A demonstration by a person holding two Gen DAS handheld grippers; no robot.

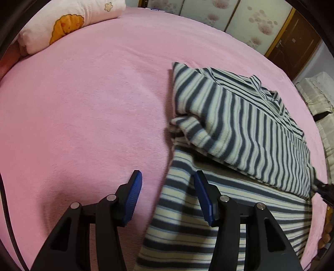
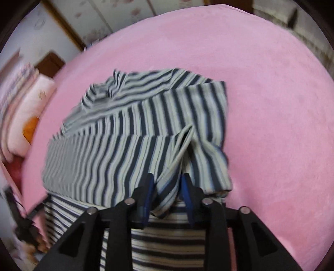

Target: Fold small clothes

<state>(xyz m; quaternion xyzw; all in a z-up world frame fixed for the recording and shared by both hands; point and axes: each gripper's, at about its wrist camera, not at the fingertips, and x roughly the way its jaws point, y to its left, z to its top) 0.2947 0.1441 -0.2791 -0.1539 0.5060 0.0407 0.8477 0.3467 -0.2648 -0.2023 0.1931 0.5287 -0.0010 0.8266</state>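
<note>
A small garment [image 1: 240,129] with dark and cream stripes lies on the pink bed sheet [image 1: 83,104], its upper part folded over the lower part. My left gripper [image 1: 168,183] hangs open just above the garment's left edge, one blue pad over the sheet and the other over the cloth, gripping nothing. In the right wrist view my right gripper [image 2: 167,192] is shut on a bunched fold of the striped garment [image 2: 125,150], which fills the gap between the blue pads and trails away over the rest of the cloth. This view is blurred.
A pale pink pillow [image 1: 62,25] with an orange print lies at the far left of the bed. Floral sliding doors [image 1: 240,16] and a brown wooden door [image 1: 296,41] stand behind. Cream bedding [image 1: 317,93] sits past the right edge. Bare pink sheet [image 2: 271,104] surrounds the garment.
</note>
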